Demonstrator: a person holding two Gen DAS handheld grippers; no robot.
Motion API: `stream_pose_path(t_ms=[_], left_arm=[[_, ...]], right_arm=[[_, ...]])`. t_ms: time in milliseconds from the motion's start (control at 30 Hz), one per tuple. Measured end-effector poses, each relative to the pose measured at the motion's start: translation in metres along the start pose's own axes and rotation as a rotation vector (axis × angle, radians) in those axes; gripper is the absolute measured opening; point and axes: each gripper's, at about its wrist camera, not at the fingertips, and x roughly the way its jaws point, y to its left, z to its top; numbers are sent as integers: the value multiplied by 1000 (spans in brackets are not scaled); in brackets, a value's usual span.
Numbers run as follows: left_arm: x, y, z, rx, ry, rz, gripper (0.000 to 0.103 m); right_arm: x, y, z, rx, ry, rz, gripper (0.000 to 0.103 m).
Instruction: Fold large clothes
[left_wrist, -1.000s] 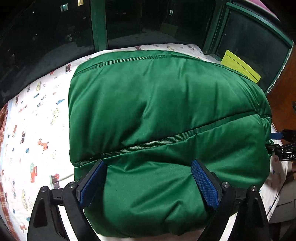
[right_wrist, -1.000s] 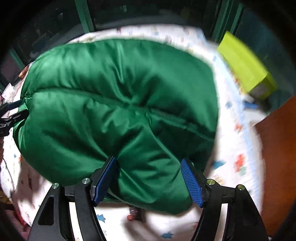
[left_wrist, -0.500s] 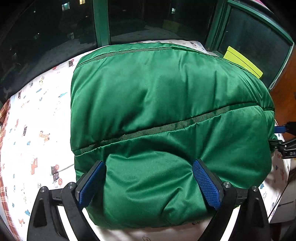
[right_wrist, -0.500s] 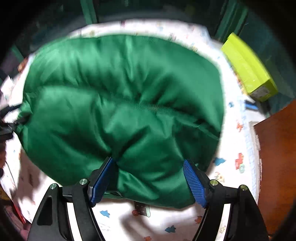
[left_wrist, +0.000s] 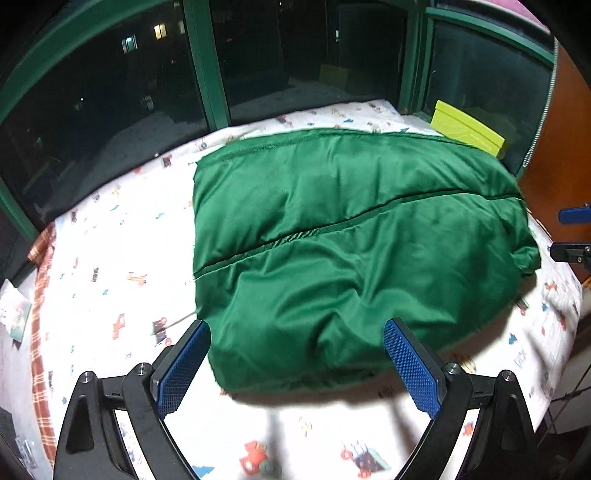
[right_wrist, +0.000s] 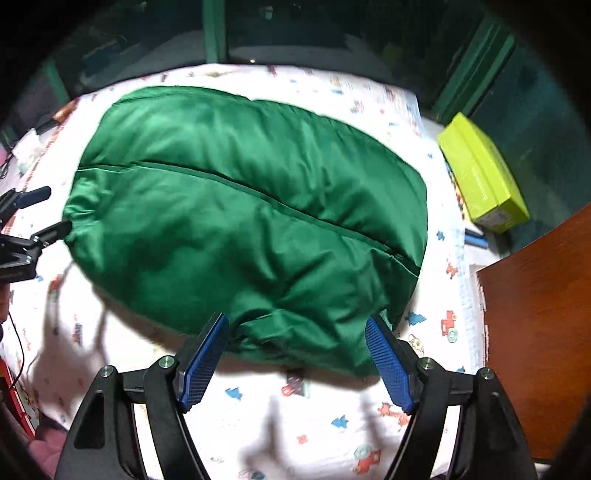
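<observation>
Both my tongs, left (left_wrist: 297, 363) and right (right_wrist: 297, 360), have let go and lifted back; their jaws gape empty. The folded green jacket (left_wrist: 351, 240) lies ahead of them on the bed (left_wrist: 110, 240), so this fold looks finished.

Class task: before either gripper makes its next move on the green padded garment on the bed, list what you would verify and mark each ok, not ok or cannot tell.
1. Left gripper open, nothing between its pads: ok.
2. Right gripper open, free of fabric: ok, though the hem lies close to its fingertips.
3. Green garment lies folded as one bundle on the printed sheet: ok.
4. Fold edges even: cannot tell; the near edge bulges.
5. Yellow-green box clear of the garment: ok.
6. Layers underneath are flat: cannot tell.
</observation>
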Motion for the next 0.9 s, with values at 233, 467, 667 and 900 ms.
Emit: stream_pose_path(t_ms=[233,467,667,900], left_arm=[[-56,-8,-24,-3,-46,0,102],[-97,-2,-51,-35,-69,-3,102],[-120,-1,-72,-25,-73,29,102],[-138,1,-93,-37,-81,29,102]], right_arm=[[-43,37,-13,-45,-71,20,83],[-64,78,-39,-82,-138,37,83],[-74,98,-62,-33,-181,47,83],[-85,109,-82,59,-214,124,84]])
